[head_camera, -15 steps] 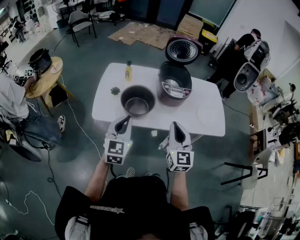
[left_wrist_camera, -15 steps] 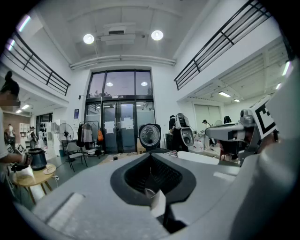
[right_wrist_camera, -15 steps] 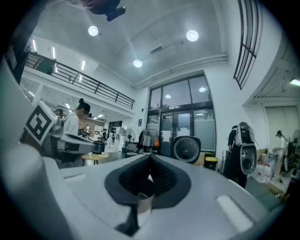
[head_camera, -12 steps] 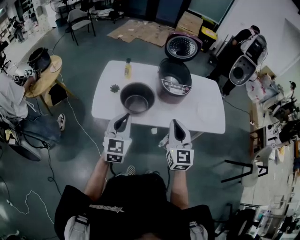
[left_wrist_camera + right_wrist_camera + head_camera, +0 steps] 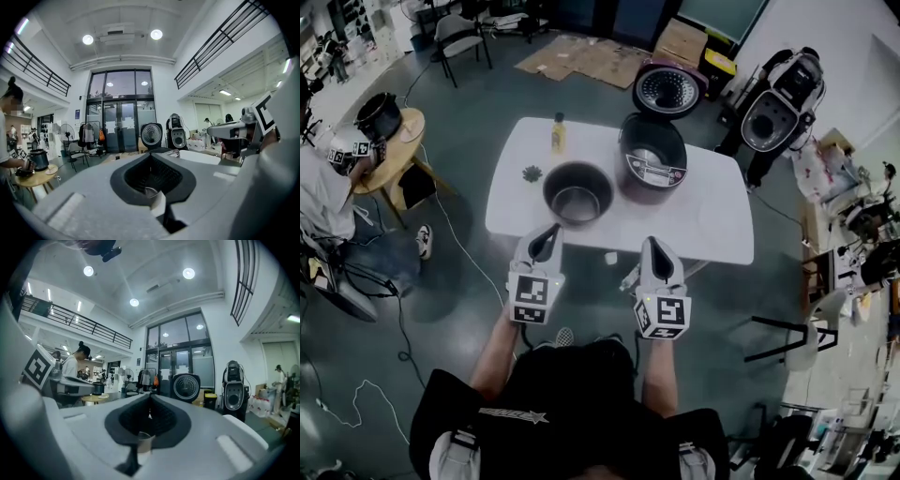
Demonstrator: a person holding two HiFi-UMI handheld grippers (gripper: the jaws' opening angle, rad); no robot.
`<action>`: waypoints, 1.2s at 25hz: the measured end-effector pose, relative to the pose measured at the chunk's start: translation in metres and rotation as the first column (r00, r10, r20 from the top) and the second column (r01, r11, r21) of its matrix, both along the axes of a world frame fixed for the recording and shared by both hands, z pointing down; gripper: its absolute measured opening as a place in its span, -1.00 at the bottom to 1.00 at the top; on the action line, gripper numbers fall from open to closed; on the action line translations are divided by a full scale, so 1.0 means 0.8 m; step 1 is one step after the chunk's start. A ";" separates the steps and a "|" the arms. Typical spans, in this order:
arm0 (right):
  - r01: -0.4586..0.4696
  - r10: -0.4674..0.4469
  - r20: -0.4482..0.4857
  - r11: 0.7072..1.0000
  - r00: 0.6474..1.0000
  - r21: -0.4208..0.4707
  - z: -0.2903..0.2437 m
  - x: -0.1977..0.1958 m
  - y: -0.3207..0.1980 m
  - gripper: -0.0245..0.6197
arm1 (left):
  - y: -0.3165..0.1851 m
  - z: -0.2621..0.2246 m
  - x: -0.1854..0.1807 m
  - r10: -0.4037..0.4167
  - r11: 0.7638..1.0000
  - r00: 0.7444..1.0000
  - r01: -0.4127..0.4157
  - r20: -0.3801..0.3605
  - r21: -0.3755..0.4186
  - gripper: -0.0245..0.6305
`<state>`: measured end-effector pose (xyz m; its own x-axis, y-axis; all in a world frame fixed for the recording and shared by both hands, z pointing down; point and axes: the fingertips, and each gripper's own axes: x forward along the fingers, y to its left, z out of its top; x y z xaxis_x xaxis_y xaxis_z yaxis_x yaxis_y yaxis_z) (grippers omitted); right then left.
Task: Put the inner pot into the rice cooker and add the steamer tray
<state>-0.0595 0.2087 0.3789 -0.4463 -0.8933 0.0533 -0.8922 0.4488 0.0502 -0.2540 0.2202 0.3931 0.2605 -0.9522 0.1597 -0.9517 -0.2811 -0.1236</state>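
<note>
Currently | left gripper (image 5: 551, 232) fingers clenched, empty | right gripper (image 5: 651, 246) same | rice cooker (image 5: 653, 174) panel print unreadable

I read table (image 5: 712, 234) as white; inner pot (image 5: 577, 192) dark grey, silvery inside; rice cooker (image 5: 652, 164) maroon, lid (image 5: 668, 91) dotted; far bottle (image 5: 557, 139) yellow; plant (image 5: 532, 173) green; left gripper (image 5: 551, 234), right gripper (image 5: 651, 246) white, marker cubes (image 5: 530, 300) black-and-white squares; far cardboard (image 5: 581, 61) brown
</note>
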 end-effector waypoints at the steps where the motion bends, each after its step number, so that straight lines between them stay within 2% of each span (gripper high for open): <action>1: -0.001 0.001 0.001 1.000 1.000 -0.003 0.001 -0.001 -0.001 -0.91 | 0.000 0.001 -0.001 0.001 1.000 1.000 -0.001 0.000 -0.002 -0.89; 10: 0.007 -0.007 -0.005 1.000 1.000 -0.027 0.011 -0.011 -0.023 -0.91 | -0.009 0.014 -0.017 -0.029 0.999 1.000 0.028 -0.006 -0.030 -0.89; 15: 0.042 -0.042 -0.018 0.998 0.999 -0.039 0.020 -0.020 -0.045 -0.91 | -0.022 0.024 -0.021 -0.063 0.997 0.998 0.062 -0.008 -0.049 -0.89; 23: 0.116 -0.117 -0.008 0.991 0.993 -0.072 0.041 -0.033 -0.118 -0.91 | -0.074 0.043 -0.025 -0.136 0.987 0.991 0.135 -0.007 -0.082 -0.89; 28: 0.161 -0.161 0.010 0.981 0.987 -0.109 0.061 -0.045 -0.170 -0.91 | -0.110 0.060 -0.036 -0.212 0.969 0.977 0.207 -0.023 -0.135 -0.88; 29: 0.175 -0.175 0.017 0.977 0.985 -0.121 0.066 -0.048 -0.179 -0.84 | -0.117 0.064 -0.037 -0.224 0.964 0.974 0.218 -0.027 -0.150 -0.82; 30: 0.191 -0.190 0.026 0.972 0.982 -0.135 0.071 -0.051 -0.187 -0.55 | -0.124 0.069 -0.037 -0.233 0.960 0.972 0.225 -0.033 -0.165 -0.63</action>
